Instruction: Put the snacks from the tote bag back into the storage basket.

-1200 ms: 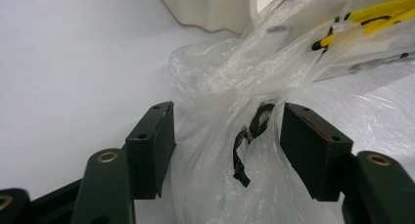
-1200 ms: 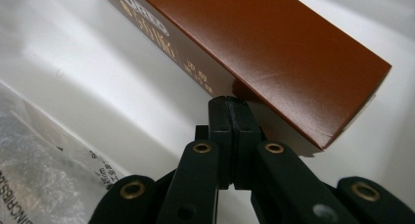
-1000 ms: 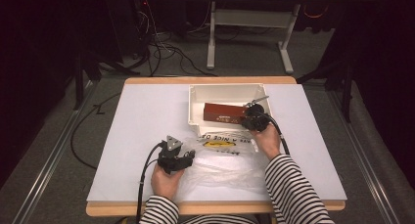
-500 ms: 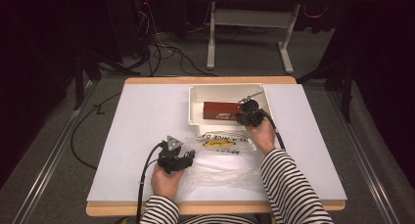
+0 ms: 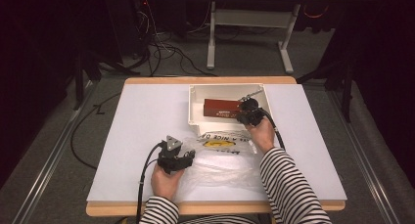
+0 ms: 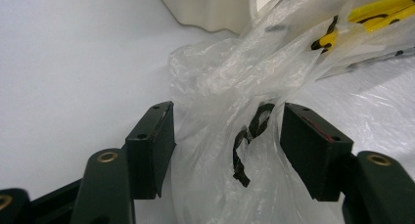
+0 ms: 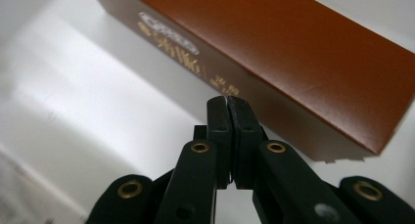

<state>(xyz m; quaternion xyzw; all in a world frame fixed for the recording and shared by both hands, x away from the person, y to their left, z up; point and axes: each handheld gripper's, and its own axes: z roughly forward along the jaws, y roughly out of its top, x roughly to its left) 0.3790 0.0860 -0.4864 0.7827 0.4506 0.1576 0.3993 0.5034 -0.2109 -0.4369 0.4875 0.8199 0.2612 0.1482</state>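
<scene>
A reddish-brown box (image 5: 220, 107) with gold lettering lies in a white tray (image 5: 195, 104). My right gripper (image 5: 241, 116) reaches into the tray at the box's right end. In the right gripper view its jaws (image 7: 227, 100) are shut with nothing between them, the tips close to the lettered side of the box (image 7: 293, 43). A clear plastic bag (image 5: 225, 160) with yellow and black print lies in front of the tray. My left gripper (image 5: 188, 154) is at the bag's left end. Its jaws (image 6: 227, 126) stand open, with the bunched bag (image 6: 235, 72) between them.
The white table sheet (image 5: 142, 126) stretches bare to the left. The tray's curved corner (image 6: 205, 13) stands just beyond the bag. Past the table's far edge are a desk frame (image 5: 249, 18) and floor cables (image 5: 161, 48).
My right gripper has edged a little farther into the tray, toward the box. The left gripper and the bag have stayed put.
</scene>
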